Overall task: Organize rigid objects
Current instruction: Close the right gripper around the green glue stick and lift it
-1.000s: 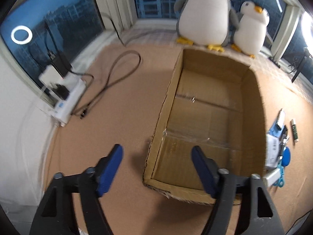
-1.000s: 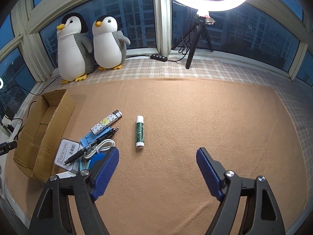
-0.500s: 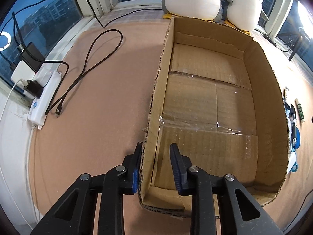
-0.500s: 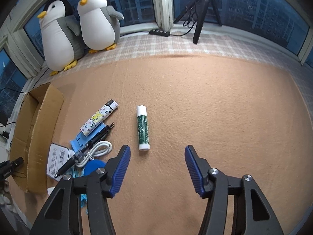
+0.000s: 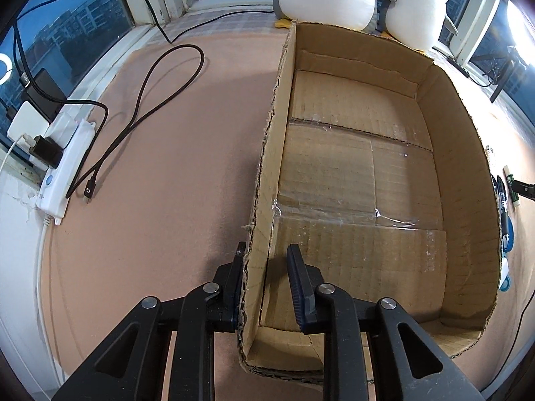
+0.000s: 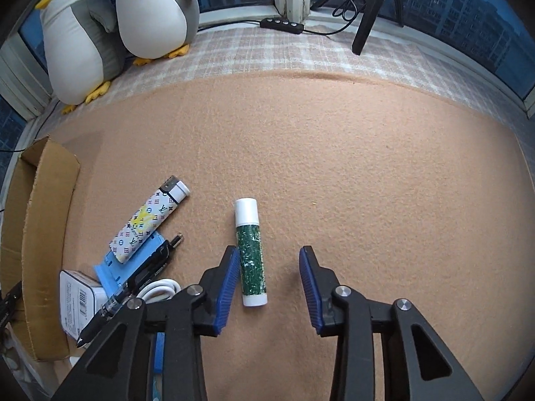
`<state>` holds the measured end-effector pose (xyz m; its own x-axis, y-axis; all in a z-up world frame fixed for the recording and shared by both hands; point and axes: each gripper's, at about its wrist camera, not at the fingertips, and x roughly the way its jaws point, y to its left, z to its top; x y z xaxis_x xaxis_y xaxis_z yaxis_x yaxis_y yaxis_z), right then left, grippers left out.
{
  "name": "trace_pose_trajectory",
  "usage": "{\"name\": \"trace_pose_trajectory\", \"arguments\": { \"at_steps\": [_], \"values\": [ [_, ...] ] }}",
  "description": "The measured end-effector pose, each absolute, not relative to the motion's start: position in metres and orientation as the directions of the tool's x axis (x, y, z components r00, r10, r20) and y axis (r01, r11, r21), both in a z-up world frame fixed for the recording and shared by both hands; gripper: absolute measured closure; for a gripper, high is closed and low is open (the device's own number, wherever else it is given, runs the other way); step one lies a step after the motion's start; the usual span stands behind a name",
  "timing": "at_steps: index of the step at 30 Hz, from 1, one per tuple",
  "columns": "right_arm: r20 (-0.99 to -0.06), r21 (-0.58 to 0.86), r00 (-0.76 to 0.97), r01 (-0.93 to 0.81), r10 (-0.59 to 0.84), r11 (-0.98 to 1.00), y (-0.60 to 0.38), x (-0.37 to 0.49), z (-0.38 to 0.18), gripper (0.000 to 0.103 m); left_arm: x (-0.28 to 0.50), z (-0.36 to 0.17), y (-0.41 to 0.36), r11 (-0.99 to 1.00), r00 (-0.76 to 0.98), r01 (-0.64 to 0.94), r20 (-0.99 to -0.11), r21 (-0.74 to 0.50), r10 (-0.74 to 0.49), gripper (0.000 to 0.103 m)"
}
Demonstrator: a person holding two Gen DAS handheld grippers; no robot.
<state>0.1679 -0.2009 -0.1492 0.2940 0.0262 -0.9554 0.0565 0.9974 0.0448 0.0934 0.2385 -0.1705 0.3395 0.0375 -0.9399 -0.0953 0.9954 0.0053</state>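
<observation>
I keep the left gripper (image 5: 267, 287) clamped on the cardboard box (image 5: 267, 153) wall to steady it, while the right gripper (image 6: 269, 284), jaws apart and closing, straddles the glue stick (image 6: 250, 254).

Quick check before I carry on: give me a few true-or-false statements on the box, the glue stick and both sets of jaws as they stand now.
1. The cardboard box holds nothing. True.
2. The left gripper has its jaws astride the box's near-left wall. True: they have closed onto it.
3. The glue stick stands upright. False: it lies flat on the mat.
4. The right gripper is clamped on the glue stick. False: its jaws have been closing, but the right one is still clear of the stick.
5. The patterned lighter lies in the box. False: it lies on the mat beside it.
</observation>
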Motion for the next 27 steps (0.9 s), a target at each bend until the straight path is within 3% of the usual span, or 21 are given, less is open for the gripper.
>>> {"name": "trace_pose_trajectory", "arguments": {
  "at_steps": [3, 10, 27],
  "values": [
    [-0.96, 0.054, 0.277, 0.051, 0.038, 0.997, -0.2, 0.17, -0.154, 0.085, 0.092, -0.171, 0.238, 0.995, 0.342, -0.098, -0.939, 0.006, 0.039, 0.079],
    [-0.96, 0.073, 0.273, 0.037, 0.06, 0.997, -0.199, 0.17, -0.156, 0.089, 0.092, -0.17, 0.236, 0.995, 0.345, -0.095, -0.938, 0.013, 0.046, 0.079],
    [-0.909, 0.164, 0.39, 0.017, 0.145, 0.986, -0.187, 0.145, -0.112, 0.089, 0.092, -0.169, 0.238, 0.995, 0.338, -0.099, -0.94, -0.001, 0.033, 0.079]
  ]
}}
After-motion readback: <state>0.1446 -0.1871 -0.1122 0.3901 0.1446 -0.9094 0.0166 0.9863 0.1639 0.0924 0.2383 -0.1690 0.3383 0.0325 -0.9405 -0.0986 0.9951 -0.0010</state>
